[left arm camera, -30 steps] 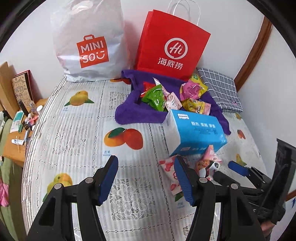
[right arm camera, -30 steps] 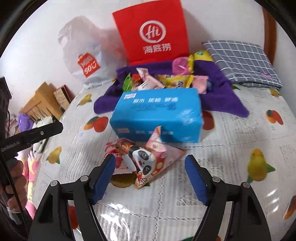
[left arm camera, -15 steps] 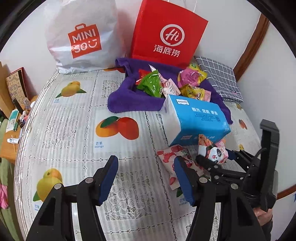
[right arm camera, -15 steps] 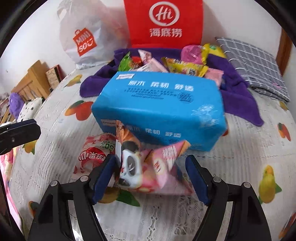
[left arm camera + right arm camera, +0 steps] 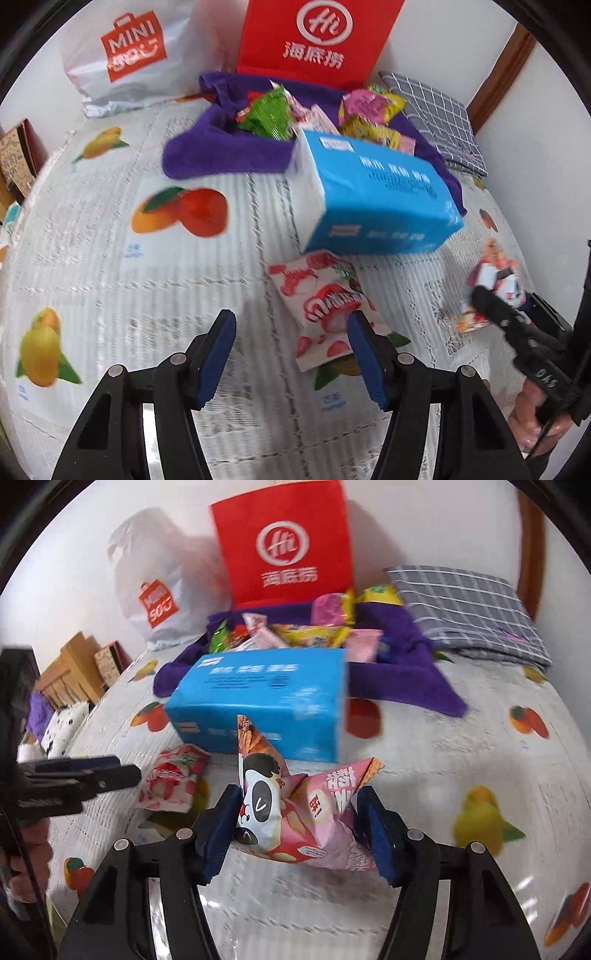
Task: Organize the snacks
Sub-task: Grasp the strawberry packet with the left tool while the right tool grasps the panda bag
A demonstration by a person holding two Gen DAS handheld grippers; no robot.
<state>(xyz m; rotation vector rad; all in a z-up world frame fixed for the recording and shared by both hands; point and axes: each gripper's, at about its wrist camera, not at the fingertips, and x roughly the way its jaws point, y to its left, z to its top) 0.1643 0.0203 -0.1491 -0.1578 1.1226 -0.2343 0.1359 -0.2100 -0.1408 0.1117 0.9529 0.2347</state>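
- The right gripper has a pink panda snack bag between its blue pads. The jaws have just been closing, and both pads press on the bag's sides.
- The bag looks lifted a little off the fruit-print cloth, but the blur makes that hard to be sure of.
- The left gripper holds nothing. Its jaws stand apart, and its right pad is just over the strawberry snack bag, which lies flat by the blue tissue pack.
- Other snacks sit piled on the purple towel, behind the tissue pack.
- This step is picking up loose snacks.
- Next, I think the panda bag should go over the tissue pack to the pile, and the left jaws need to line up around the strawberry bag.
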